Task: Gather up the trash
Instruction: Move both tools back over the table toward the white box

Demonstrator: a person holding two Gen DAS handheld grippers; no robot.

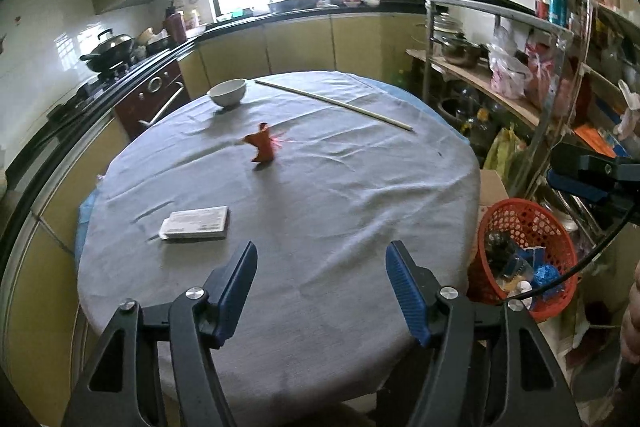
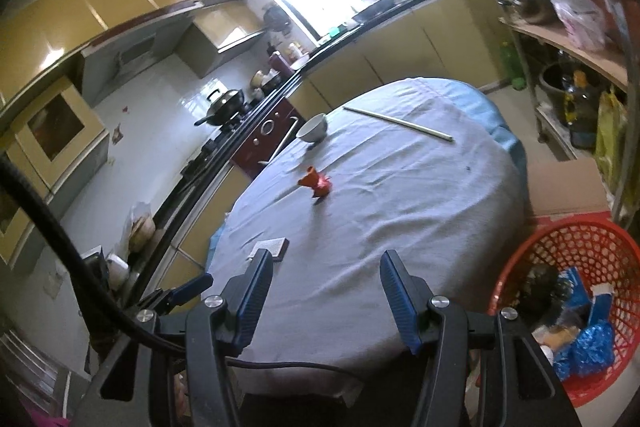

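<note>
A crumpled red wrapper (image 1: 262, 147) stands near the middle of the round table covered in grey cloth (image 1: 320, 227); it also shows in the right wrist view (image 2: 316, 183). A flat white-and-dark packet (image 1: 196, 223) lies near the table's left front, also in the right wrist view (image 2: 270, 249). A red mesh basket (image 1: 524, 259) with trash in it sits on the floor right of the table, also in the right wrist view (image 2: 576, 303). My left gripper (image 1: 322, 291) is open and empty over the table's near edge. My right gripper (image 2: 326, 299) is open and empty too.
A white bowl (image 1: 228, 91) and a long pale stick (image 1: 334, 103) lie at the table's far side. A metal shelf rack (image 1: 520, 75) with pots and bags stands at right. A stove with a wok (image 1: 108, 49) and counters run along the left and back.
</note>
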